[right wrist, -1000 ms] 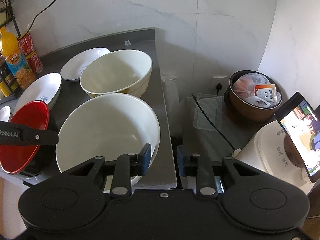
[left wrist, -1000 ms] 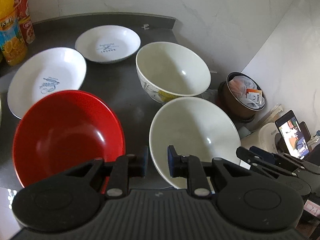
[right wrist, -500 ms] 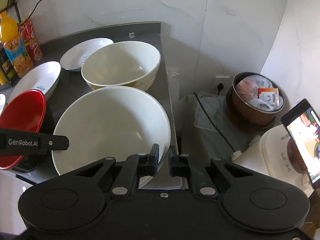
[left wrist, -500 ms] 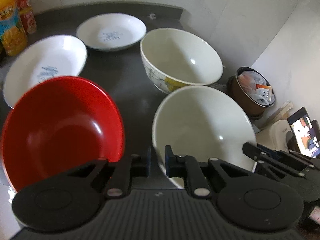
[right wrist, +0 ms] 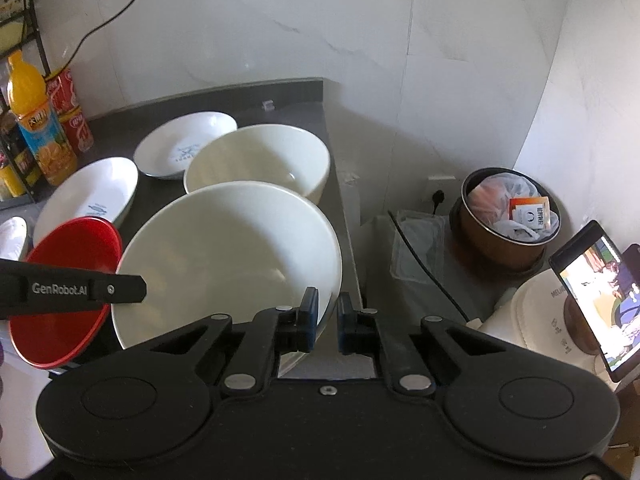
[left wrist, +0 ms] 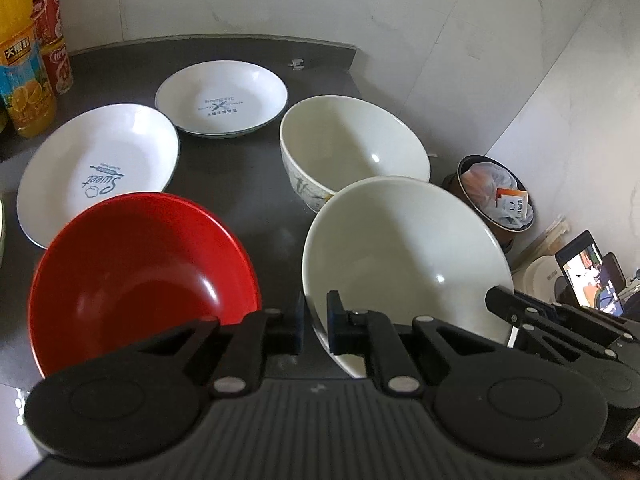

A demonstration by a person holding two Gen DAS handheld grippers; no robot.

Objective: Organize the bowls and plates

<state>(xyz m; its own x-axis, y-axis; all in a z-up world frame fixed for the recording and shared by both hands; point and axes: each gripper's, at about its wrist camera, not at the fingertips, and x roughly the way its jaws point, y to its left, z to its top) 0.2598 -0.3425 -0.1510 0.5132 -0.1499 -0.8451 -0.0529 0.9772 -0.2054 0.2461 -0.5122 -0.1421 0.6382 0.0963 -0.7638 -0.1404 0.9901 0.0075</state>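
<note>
The near white bowl (left wrist: 400,256) (right wrist: 224,256) is tilted at the front of the dark counter (left wrist: 240,184). My left gripper (left wrist: 316,326) is shut on its left rim, one finger inside and one outside. On the bowl's right rim my right gripper (right wrist: 327,318) is shut the same way. Behind it stands a second white bowl (left wrist: 352,148) (right wrist: 260,160). A red bowl (left wrist: 136,272) (right wrist: 68,264) sits to the left. Two white printed plates (left wrist: 220,100) (left wrist: 96,168) lie further back.
An orange juice bottle (left wrist: 20,68) and red cans (left wrist: 52,48) stand at the back left. Past the counter's right edge (right wrist: 348,240) are a brown pot with a bag (right wrist: 508,216), a cable (right wrist: 424,264), a white appliance (right wrist: 552,320) and a lit phone (right wrist: 600,296).
Both grippers have narrowed from open onto the near white bowl's rim. The bowl now sits more tilted, and both cameras have pulled back and up a little.
</note>
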